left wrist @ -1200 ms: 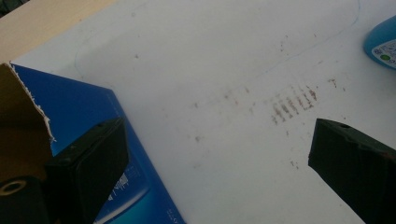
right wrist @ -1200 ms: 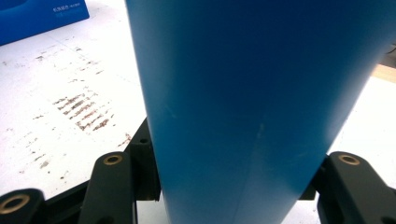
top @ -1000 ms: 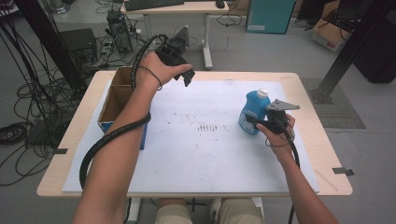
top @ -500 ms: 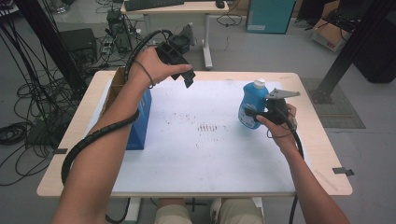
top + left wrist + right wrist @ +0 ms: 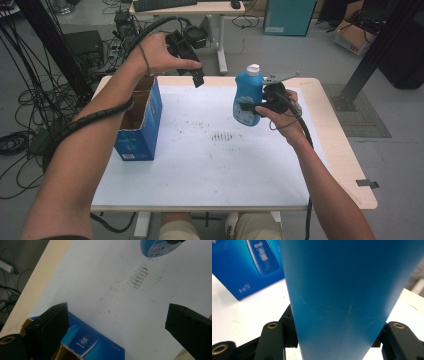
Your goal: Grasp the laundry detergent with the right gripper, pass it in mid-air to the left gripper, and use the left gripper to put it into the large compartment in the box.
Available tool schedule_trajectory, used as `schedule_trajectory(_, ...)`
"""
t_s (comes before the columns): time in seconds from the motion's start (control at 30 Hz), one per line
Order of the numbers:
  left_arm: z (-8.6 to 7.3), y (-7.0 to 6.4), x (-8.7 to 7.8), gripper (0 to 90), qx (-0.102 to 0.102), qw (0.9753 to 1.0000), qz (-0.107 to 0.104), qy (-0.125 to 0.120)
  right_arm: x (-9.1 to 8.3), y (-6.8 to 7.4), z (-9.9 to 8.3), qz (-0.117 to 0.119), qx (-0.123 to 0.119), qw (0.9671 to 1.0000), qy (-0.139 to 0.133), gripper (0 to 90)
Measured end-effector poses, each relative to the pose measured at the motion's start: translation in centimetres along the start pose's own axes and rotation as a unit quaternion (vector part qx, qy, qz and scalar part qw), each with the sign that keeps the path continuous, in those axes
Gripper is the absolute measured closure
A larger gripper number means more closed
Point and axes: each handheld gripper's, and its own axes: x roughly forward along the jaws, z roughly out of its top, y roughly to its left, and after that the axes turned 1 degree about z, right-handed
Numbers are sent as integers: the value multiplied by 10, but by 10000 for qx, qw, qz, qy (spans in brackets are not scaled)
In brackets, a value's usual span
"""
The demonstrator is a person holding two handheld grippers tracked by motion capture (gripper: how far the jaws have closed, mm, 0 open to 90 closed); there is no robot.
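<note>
A blue bottle with a white cap hangs upright above the right half of the table, and my right gripper is shut on its lower body. In the right gripper view the bottle stands between the two jaws of the right gripper. An open-topped blue box stands at the table's left side. My left gripper is held in the air over the far edge, just right of the box. In its own view the left gripper is open with nothing between its jaws, above the box.
A white sheet covers the wooden table and bears dark smudges at its middle. The left gripper's cable hangs along the left forearm. Beyond the table are another desk, floor cables and a black post.
The right gripper has lifted the bottle off the table and carried it left. The left arm has swung away from the box, whose open top now shows.
</note>
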Motion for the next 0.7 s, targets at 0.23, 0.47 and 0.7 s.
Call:
schedule_trajectory(0.23, -2, 12, -8, 59, 472, 9985, -243, -93, 28, 9, 25, 416, -172, 9990, 47, 435)
schedule_trajectory(0.47, -2, 15, -13, 59, 860, 9957, -340, -107, 60, 24, 42, 912, -411, 9949, 108, 434)
schedule_trajectory(0.7, -1, 5, -13, 57, 1249, 9913, -406, 9, 81, 36, 49, 1295, -548, 9900, 97, 433)
